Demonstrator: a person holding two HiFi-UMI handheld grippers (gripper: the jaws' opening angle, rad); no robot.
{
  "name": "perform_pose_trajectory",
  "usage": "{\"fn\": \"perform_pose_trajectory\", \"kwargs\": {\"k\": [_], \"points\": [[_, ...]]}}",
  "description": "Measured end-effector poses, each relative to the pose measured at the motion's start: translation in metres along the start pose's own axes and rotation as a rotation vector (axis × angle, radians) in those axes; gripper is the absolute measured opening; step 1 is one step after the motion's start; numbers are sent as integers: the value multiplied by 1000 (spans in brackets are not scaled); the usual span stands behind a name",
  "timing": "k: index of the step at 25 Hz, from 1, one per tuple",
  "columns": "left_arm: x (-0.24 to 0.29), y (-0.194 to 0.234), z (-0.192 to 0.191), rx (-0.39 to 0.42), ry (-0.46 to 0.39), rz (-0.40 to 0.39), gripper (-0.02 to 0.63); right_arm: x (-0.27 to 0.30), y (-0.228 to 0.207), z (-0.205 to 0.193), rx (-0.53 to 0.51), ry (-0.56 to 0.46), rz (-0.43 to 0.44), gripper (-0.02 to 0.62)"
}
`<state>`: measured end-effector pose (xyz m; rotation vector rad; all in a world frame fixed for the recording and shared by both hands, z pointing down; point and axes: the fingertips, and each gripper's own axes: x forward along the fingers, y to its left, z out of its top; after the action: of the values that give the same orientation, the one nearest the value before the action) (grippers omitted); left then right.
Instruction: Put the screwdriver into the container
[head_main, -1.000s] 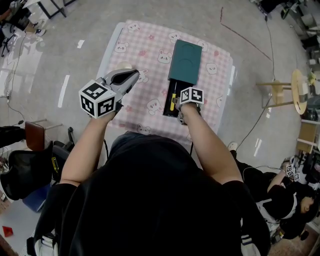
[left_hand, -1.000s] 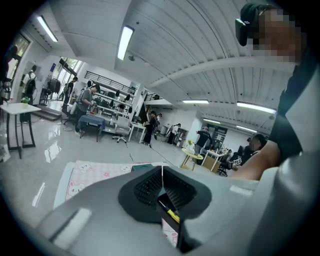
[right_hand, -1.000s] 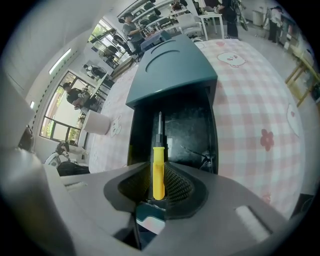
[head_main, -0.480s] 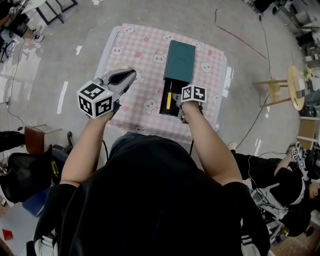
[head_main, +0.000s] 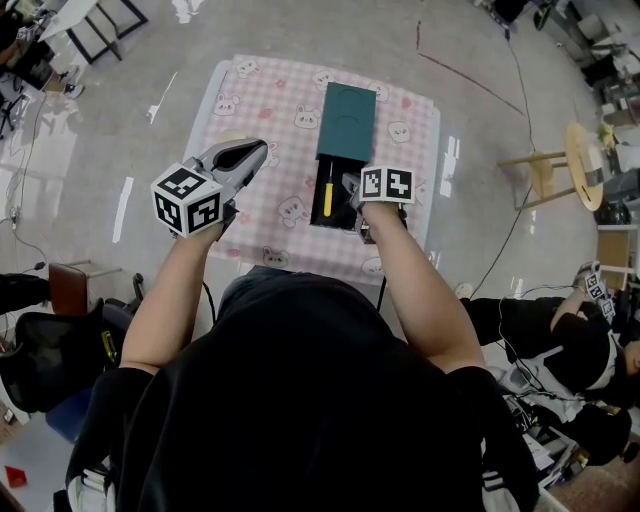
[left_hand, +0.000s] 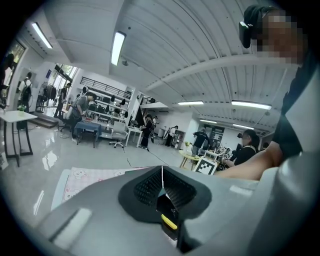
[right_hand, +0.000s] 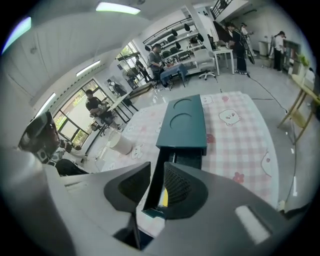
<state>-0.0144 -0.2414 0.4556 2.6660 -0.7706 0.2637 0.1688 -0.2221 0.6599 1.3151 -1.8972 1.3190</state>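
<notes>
Pink bear-print tablecloth (head_main: 270, 130), open workshop hall. Your right gripper (head_main: 352, 195) is clamped on the side wall of the teal container (head_main: 345, 120). The yellow-handled screwdriver (head_main: 327, 195) lies inside, just beside the inner jaw. Your left gripper (head_main: 255, 152) has its 2 jaws pressed together on nothing, well apart from the container.

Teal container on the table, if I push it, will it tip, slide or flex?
The teal container looks rigid and lies low and flat, so tipping seems unlikely. On the checked cloth it would probably slide, or drag the fabric along. The screwdriver lying loose in its open part could roll or shift.
</notes>
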Motion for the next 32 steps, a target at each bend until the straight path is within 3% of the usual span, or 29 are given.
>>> {"fn": "perform_pose_trajectory", "kwargs": {"k": [16,32], "points": [[6,-25,8,42,7,-15,0,-91,45,57,-214,-244,25,113],[16,-40,23,79,2,-34,0,-166,47,83,-271,-420,20,112]]}}
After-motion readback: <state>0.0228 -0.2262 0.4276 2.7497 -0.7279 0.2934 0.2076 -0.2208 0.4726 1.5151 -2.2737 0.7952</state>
